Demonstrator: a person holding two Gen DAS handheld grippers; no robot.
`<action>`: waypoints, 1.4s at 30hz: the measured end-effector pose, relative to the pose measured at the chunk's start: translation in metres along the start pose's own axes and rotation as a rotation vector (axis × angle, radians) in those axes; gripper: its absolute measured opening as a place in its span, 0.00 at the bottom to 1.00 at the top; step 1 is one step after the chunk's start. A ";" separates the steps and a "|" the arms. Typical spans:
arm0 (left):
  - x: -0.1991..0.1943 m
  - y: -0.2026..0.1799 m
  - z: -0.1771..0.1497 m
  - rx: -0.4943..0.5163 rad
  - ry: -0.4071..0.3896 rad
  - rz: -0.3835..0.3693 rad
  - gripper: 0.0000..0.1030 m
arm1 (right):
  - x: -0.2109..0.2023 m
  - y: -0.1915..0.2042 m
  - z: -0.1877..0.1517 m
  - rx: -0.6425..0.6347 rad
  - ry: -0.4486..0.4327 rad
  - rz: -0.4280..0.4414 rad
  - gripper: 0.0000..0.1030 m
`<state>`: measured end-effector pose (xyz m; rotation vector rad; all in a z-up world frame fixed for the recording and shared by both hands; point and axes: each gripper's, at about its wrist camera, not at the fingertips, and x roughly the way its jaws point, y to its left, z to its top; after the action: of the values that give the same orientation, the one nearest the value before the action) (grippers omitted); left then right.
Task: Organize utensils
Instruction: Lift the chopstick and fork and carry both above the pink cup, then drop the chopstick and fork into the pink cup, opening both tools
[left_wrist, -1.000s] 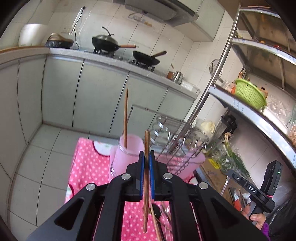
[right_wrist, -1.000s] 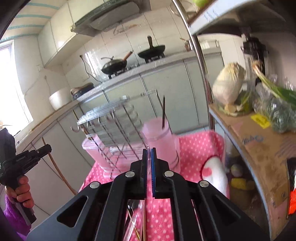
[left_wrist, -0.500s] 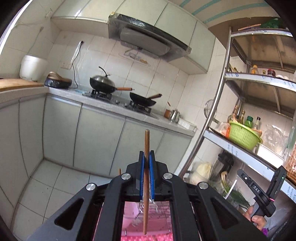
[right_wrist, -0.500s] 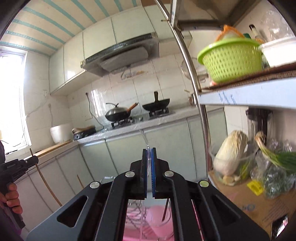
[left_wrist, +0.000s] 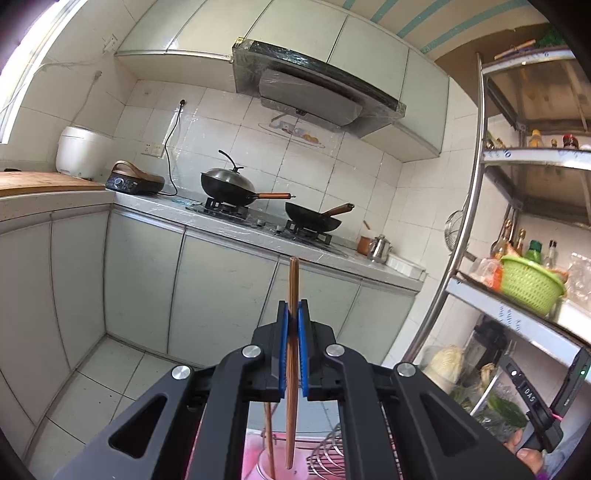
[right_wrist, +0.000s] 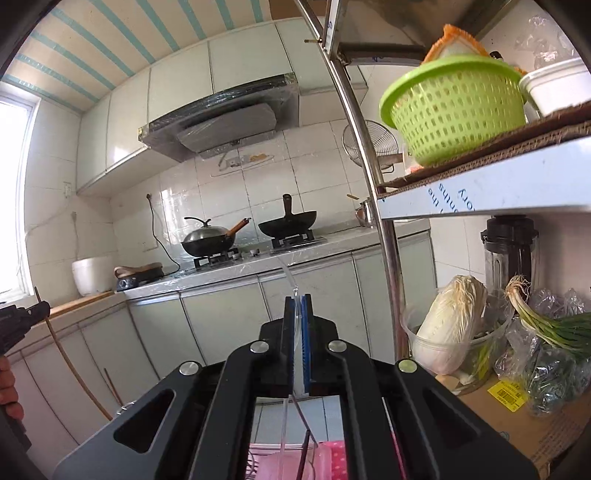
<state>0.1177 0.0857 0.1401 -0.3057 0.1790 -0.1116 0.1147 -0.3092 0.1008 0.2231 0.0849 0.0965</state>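
Observation:
My left gripper (left_wrist: 293, 314) is shut on a brown wooden chopstick (left_wrist: 293, 280) that stands upright between its blue pads. Below it, at the bottom edge, a second chopstick (left_wrist: 269, 443) stands in the pink cup (left_wrist: 258, 470), beside a wire dish rack (left_wrist: 328, 454). My right gripper (right_wrist: 298, 306) is shut on a thin clear plastic utensil (right_wrist: 286, 275) that slants up and to the left. The pink cup (right_wrist: 280, 467) and a dark stick (right_wrist: 303, 452) show under it. Each gripper also appears in the other view: the right gripper (left_wrist: 532, 398) at far right, the left gripper (right_wrist: 42, 306) at far left.
A steel shelf unit (right_wrist: 373, 192) stands close on the right with a green basket (right_wrist: 454, 107), a cabbage (right_wrist: 450, 325) and spring onions (right_wrist: 546, 325). Ahead runs a counter (left_wrist: 236, 229) with two woks, over pale cabinets. A hand (left_wrist: 528, 456) holds the right gripper.
Both grippers have risen and tipped up from the table. The pink cloth, the cup and the rack have slid to the bottom edge of both views. Each keeps its grip.

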 end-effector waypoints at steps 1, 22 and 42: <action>0.005 0.001 -0.005 0.004 0.004 0.006 0.04 | 0.004 -0.001 -0.004 0.000 0.003 -0.006 0.04; 0.049 0.021 -0.095 0.001 0.265 0.040 0.04 | 0.011 -0.005 -0.072 0.023 0.192 0.001 0.04; 0.037 0.031 -0.083 -0.086 0.258 0.044 0.43 | 0.017 -0.011 -0.086 0.083 0.359 0.017 0.40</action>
<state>0.1403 0.0861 0.0469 -0.3723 0.4467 -0.1002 0.1243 -0.2998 0.0130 0.2878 0.4454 0.1496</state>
